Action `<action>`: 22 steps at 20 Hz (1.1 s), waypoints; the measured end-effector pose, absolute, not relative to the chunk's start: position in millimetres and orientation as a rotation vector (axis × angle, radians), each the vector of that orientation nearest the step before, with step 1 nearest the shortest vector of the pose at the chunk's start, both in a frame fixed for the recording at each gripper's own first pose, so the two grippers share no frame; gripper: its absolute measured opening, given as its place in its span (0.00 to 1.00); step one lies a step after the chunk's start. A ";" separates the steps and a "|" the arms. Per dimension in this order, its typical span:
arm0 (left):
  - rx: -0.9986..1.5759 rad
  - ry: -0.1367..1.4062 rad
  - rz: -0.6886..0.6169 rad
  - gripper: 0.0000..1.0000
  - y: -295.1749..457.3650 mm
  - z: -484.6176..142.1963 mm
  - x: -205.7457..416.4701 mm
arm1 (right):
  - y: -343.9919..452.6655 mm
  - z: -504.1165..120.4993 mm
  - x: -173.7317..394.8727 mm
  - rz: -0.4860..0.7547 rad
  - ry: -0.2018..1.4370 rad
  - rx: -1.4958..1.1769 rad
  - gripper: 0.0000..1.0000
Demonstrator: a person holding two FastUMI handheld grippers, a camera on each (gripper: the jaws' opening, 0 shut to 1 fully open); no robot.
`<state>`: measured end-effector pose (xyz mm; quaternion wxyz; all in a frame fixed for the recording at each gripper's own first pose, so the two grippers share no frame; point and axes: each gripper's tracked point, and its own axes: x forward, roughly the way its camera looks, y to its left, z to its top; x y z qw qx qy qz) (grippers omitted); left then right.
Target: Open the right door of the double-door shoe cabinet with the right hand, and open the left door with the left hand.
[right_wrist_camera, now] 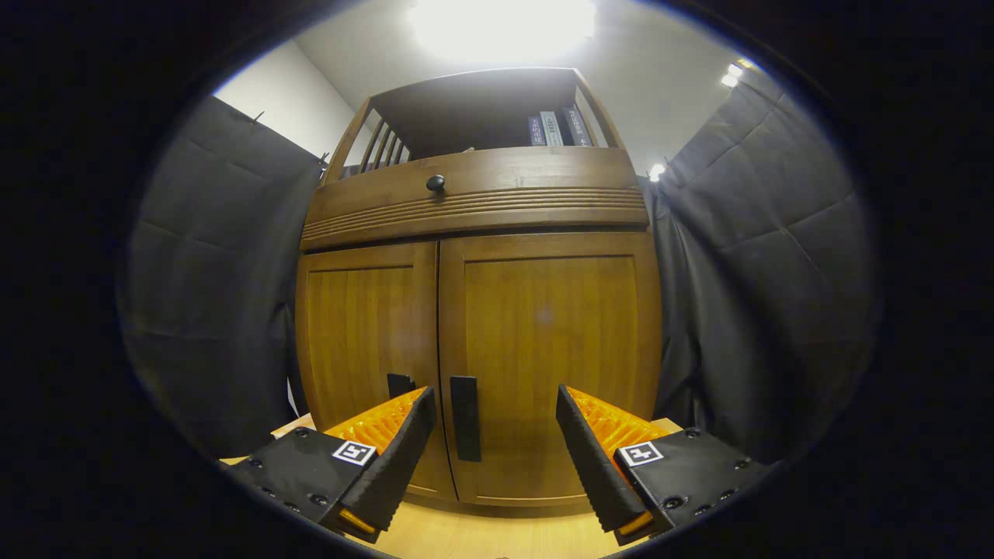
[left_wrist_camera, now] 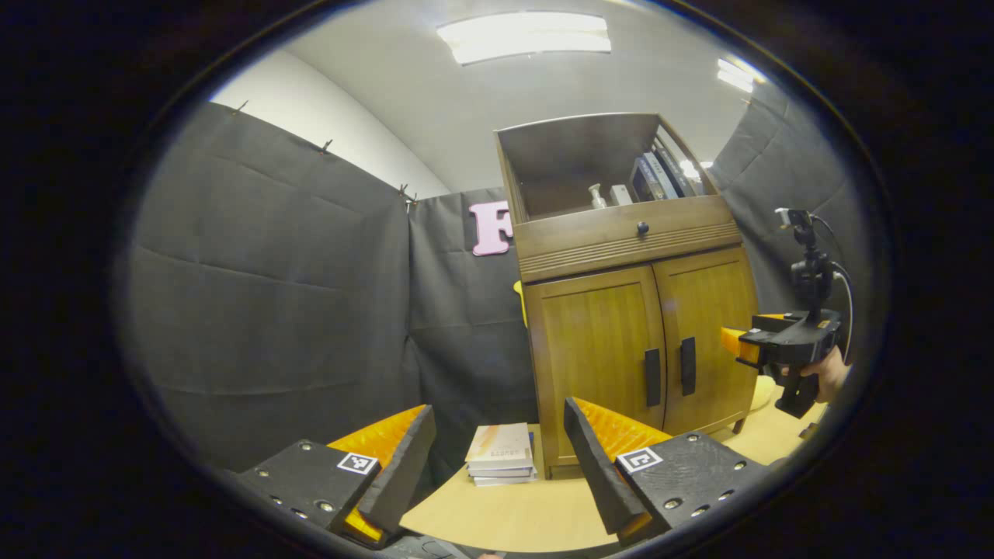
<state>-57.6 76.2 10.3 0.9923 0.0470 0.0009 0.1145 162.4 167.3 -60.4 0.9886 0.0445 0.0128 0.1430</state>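
Cabinet: shoe cabinet (right_wrist_camera: pixel 474 310) stands on the counter (right_wrist_camera: pixel 481 536), both doors closed.
Right gripper (right_wrist_camera: pixel 489 435): fingers apart, near right door handle (right_wrist_camera: pixel 464 418); straddle it squarely, then close.
Left gripper (left_wrist_camera: pixel 497 458): fingers apart, well back.

Books (left_wrist_camera: pixel 501 454) lie on the table (left_wrist_camera: pixel 505 516) left of the cabinet (left_wrist_camera: pixel 629 310).

A stack of books (left_wrist_camera: pixel 501 454) lies on the wooden table (left_wrist_camera: pixel 497 516); ceiling lights (left_wrist_camera: pixel 525 36) glow overhead.

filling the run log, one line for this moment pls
doors: both shut | right tongs: open, facing right door handle | left tongs: open, back from cabinet
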 end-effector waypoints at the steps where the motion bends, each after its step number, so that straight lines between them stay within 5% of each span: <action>1: 0.096 0.005 0.239 0.96 77.7 11.0 -58.6 | 172.4 -64.3 168.4 0.291 0.028 0.098 0.98; 13: 0.129 0.027 0.365 0.95 95.7 18.9 -74.4 | 222.1 -120.5 239.7 0.296 0.125 0.080 0.97; 17: 0.135 0.030 0.408 0.96 99.6 19.3 -73.0 | 227.0 -144.3 256.9 0.281 0.178 0.064 0.83; 19: 0.139 0.033 0.420 0.96 99.0 21.6 -73.9 | 232.3 -149.7 262.5 0.289 0.197 0.084 0.67; 22: 0.140 0.033 0.426 0.96 97.8 22.3 -76.3 | 240.8 -152.8 266.6 0.310 0.225 0.118 0.65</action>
